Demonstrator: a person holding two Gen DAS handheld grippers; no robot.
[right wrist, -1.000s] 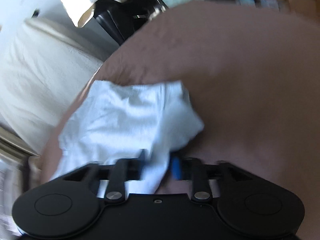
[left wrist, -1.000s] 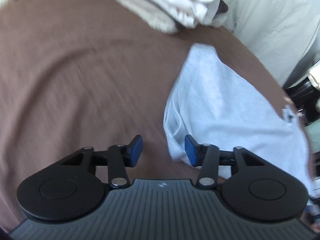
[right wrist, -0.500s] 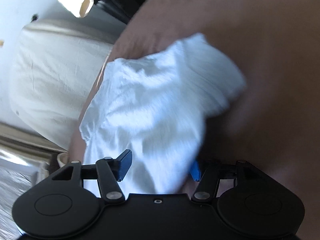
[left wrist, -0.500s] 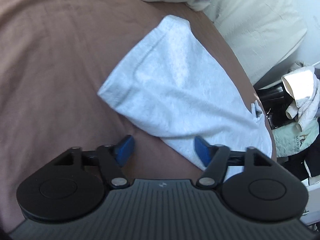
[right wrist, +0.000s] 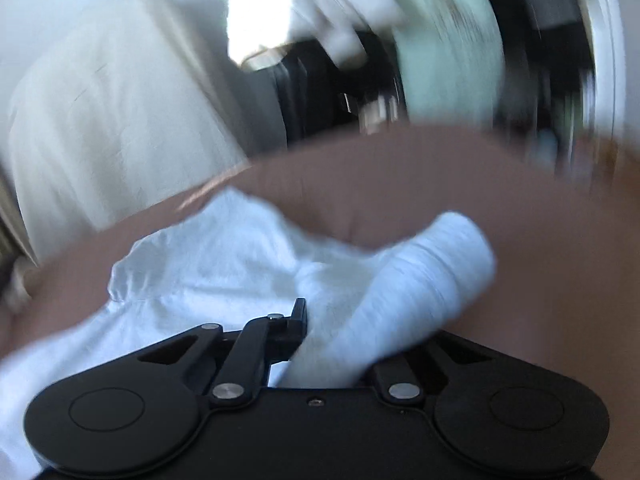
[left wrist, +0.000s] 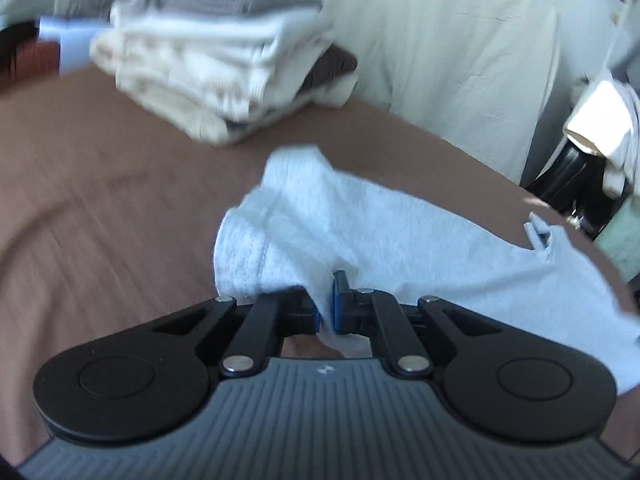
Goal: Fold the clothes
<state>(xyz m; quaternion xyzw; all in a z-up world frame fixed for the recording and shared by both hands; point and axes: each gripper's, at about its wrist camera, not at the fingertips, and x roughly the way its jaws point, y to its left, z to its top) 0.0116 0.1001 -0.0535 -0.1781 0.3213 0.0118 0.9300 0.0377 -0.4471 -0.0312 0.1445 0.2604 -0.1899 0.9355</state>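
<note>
Garment [left wrist: 400, 232]: we hold it clenched in left tool [left wrist: 327, 312] and right tool [right wrist: 320, 344]; next, fold over evenly.

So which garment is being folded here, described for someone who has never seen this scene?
Start at the brown bed cover. On its near part lies a pale grey garment, pinched by the left gripper and the right gripper. Unlike the folded stack behind it, it lies alone, loose and crumpled.

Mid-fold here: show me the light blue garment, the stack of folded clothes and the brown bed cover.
light blue garment [left wrist: 400, 224]: left wrist view, its flat middle.
stack of folded clothes [left wrist: 208, 64]: left wrist view, the white layers' side.
brown bed cover [left wrist: 100, 208]: left wrist view, bare stretch left of the garment.
</note>
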